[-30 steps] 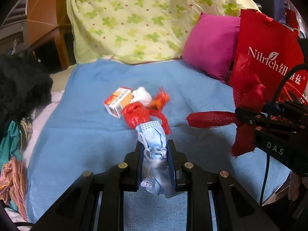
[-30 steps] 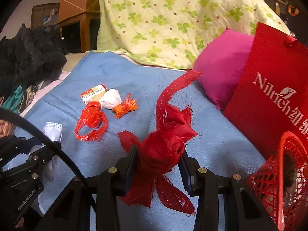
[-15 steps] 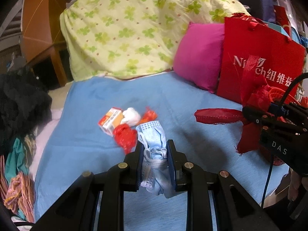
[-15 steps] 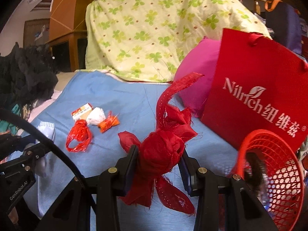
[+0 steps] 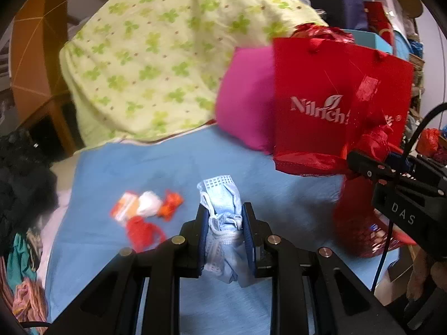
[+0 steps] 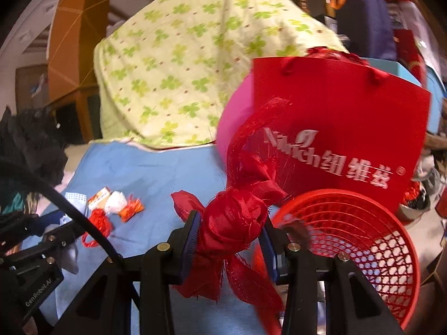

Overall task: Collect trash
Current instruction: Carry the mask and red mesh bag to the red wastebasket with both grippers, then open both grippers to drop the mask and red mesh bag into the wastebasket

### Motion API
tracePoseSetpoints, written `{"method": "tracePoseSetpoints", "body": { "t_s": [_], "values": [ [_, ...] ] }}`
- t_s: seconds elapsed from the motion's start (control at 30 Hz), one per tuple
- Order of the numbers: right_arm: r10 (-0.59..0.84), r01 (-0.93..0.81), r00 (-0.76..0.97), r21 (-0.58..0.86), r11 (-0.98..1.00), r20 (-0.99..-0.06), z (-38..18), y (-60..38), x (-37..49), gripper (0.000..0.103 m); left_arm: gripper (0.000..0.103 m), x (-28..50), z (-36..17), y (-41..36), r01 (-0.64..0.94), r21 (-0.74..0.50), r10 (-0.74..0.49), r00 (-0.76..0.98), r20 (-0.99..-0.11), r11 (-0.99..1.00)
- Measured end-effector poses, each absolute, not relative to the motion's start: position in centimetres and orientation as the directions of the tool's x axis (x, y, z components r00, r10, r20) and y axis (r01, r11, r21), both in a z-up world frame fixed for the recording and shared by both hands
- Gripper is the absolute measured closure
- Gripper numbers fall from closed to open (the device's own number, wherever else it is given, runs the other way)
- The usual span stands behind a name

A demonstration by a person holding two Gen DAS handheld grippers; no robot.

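Two loads clamped: left gripper (image 5: 225,231) on face mask (image 5: 223,217), right gripper (image 6: 229,240) on red ribbon wad (image 6: 232,223).
Risk: ribbon tails snag red basket (image 6: 363,223) rim at drop, wad lands on bed (image 6: 156,167).

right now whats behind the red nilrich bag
A magenta pillow sits behind the red Nilrich bag, its right part covered by the bag. Behind both is the clover-print quilt. What the bag holds is hidden.
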State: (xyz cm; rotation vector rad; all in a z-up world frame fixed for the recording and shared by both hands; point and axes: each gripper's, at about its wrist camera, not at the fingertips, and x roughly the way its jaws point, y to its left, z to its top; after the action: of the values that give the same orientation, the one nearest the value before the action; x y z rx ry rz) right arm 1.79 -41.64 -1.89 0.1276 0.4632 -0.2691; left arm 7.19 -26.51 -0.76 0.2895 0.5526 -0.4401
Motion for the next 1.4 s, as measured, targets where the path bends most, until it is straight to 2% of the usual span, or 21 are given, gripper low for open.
{"method": "tracePoseSetpoints", "body": {
  "t_s": [0.3, 0.6, 0.63, 0.73, 0.77, 0.83, 1.03, 1.2, 1.3, 1.4],
  "values": [
    [-0.278, 0.389, 0.860, 0.198, 0.900, -0.428, -1.8, -48.9, -2.3, 0.059, 0.078, 6.6, 0.9, -33.0, 0.610, 0.025, -0.493, 0.663, -0.564, 0.792],
    [-0.284, 0.464, 0.848, 0.368, 0.806, -0.447, -3.1, -56.2, -5.4, 0.056, 0.075, 5.5, 0.1, -39.4, 0.735, -0.109, -0.639, 0.494, -0.590, 0.669],
    [-0.288, 0.470, 0.847, 0.376, 0.799, -0.448, -3.2, -56.5, -5.7, 0.055, 0.069, 5.4, -0.1, -40.1, 0.739, -0.115, -0.640, 0.483, -0.597, 0.664],
    [-0.271, 0.469, 0.853, 0.426, 0.774, -0.447, -3.6, -57.9, -6.5, 0.048, 0.040, 5.0, -0.7, -41.3, 0.747, -0.131, -0.649, 0.459, -0.607, 0.651],
    [-0.267, 0.467, 0.857, 0.445, 0.764, -0.441, -3.6, -58.3, -6.7, 0.042, 0.037, 4.7, -0.8, -41.5, 0.750, -0.132, -0.654, 0.458, -0.602, 0.648],
    [-0.271, 0.466, 0.862, 0.459, 0.757, -0.428, -3.6, -58.6, -7.0, 0.039, 0.036, 4.3, -1.1, -41.7, 0.763, -0.129, -0.661, 0.448, -0.602, 0.634],
    [-0.289, 0.433, 0.892, 0.474, 0.767, -0.347, -2.4, -57.6, -7.5, 0.039, 0.036, 4.9, -1.7, -39.2, 0.738, -0.118, -0.632, 0.471, -0.616, 0.665],
    [-0.287, 0.384, 0.915, 0.401, 0.832, -0.283, -1.0, -54.3, -6.6, 0.039, 0.035, 6.8, -2.6, -33.8, 0.656, -0.143, -0.580, 0.517, -0.630, 0.741],
    [-0.265, 0.335, 0.936, 0.360, 0.871, -0.232, -0.1, -51.8, -5.8, 0.039, 0.028, 8.0, -3.7, -29.1, 0.583, -0.159, -0.534, 0.556, -0.637, 0.797],
    [-0.230, 0.282, 0.954, 0.316, 0.906, -0.191, 0.5, -49.0, -4.9, 0.036, 0.027, 9.2, -5.1, -24.6, 0.502, -0.146, -0.464, 0.599, -0.653, 0.852]
  ]
}}
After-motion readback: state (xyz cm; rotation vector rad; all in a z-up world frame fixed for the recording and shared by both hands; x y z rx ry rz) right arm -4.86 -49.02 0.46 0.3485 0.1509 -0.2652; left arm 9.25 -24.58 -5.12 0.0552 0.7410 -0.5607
